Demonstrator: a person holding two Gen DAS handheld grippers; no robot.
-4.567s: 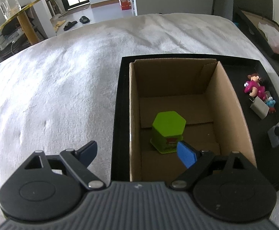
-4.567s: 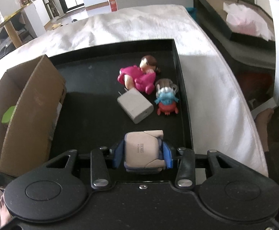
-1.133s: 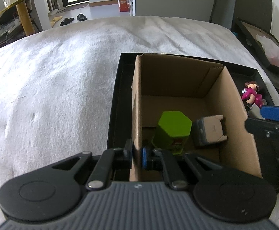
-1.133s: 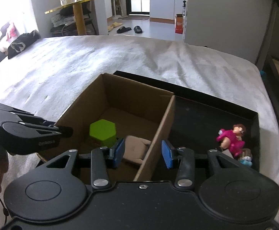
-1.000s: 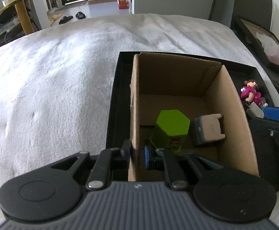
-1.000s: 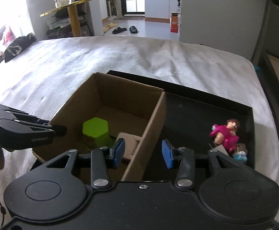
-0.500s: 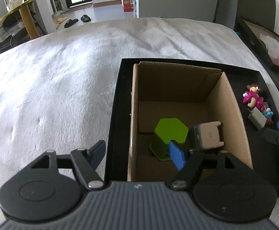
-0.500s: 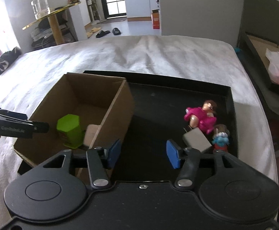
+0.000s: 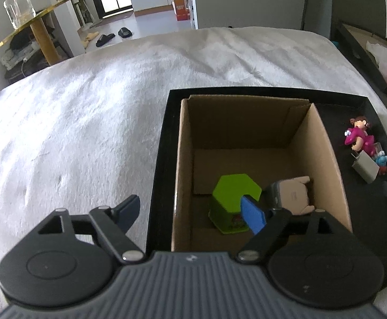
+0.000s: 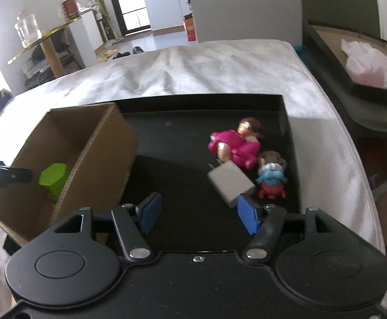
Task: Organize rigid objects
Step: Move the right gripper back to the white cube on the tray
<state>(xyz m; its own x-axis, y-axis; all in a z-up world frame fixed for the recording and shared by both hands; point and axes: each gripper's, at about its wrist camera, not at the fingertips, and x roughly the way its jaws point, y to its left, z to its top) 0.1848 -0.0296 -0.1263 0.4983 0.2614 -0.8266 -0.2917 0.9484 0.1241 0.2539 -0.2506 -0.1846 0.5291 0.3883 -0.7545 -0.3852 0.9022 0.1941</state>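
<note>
1. Cardboard box [image 9: 326,154] is sitting in the left part of a black tray [image 9: 161,143] on a white bed [image 9: 87,122], holding a green hexagonal container [image 9: 230,191] and a grey-beige case [image 9: 290,195] side by side.
2. Left hand-held gripper [image 9: 190,212] is straddling the box's near-left wall, its jaws just having been opening, nothing gripped.
3. Right hand-held gripper [image 10: 199,215] is hovering over the tray floor, its jaws likewise opening and empty.
4. Pink figurine [image 10: 234,143], grey block [image 10: 230,182] and blue-red toy [image 10: 271,178] are lying clustered at the tray's right.
</note>
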